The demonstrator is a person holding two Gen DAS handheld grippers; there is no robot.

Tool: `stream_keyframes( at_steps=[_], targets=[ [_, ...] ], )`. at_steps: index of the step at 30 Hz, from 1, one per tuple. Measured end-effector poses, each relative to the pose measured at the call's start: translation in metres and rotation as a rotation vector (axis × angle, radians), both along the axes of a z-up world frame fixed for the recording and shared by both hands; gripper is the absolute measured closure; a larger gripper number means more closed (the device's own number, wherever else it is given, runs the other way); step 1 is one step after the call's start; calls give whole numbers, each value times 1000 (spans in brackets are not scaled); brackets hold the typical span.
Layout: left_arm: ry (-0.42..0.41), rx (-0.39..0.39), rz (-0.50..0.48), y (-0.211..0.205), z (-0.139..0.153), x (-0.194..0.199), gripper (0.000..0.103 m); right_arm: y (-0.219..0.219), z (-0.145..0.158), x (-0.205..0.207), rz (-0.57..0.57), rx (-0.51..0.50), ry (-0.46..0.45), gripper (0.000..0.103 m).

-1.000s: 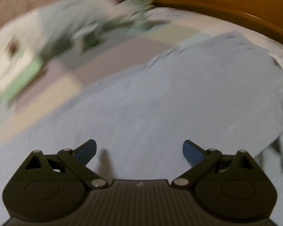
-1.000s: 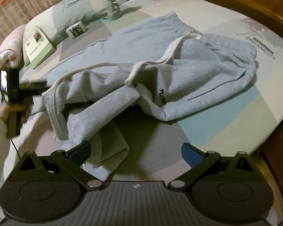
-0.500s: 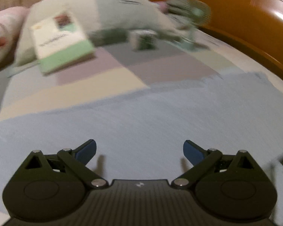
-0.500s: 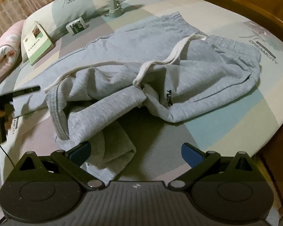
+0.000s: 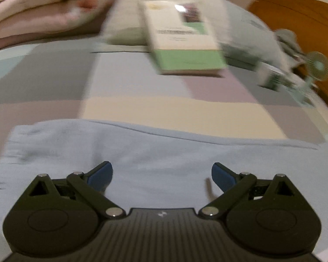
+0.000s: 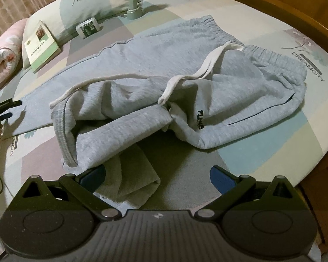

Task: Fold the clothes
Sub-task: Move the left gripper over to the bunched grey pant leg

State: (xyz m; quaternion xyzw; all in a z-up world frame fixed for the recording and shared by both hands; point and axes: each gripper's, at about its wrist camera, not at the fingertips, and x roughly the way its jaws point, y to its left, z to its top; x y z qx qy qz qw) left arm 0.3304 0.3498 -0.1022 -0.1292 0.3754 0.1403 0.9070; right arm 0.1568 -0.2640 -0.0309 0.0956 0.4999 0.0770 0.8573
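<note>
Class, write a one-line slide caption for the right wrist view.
Open right hand-held gripper above crumpled grey sweatpants on a patchwork bed sheet, before folding.

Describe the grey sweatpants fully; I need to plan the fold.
The sweatpants are light grey, of soft fleece-like knit, with an elastic gathered waistband, a white drawstring, thin dark side piping and a small black logo. They lie unfolded on the bed: one leg stretched flat toward the book side, the other crumpled and doubled over itself, its cuff bunched near the right hand-held gripper. The left hand-held gripper hovers open over the flat leg's end. Neither grips them.
</note>
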Motion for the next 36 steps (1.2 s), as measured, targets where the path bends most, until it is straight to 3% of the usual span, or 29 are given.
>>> stream_keyframes(
  at_steps=[6,9,13,20,25,36],
  targets=[
    [94,111,183,12,-2,-7,6,-1,-3,-2,-7,6,7,0],
    [82,175,136,-16,7,-17,6,-2,-4,-4,-8,5,8,0],
    [47,225,-17,-79,22,-35,6,-2,-1,-9,-2,9,-6,0],
    [25,203,-394,-215,27,-71,5,-6,-5,-19,-24,-3,-17,0],
    [9,224,-576,-291,31,-103,5,-5,-8,-28,-11,-13,-21,0],
    [-36,215,-721,-374,40,-153,5,-7,-3,-46,-4,-55,-79,0]
  ],
)
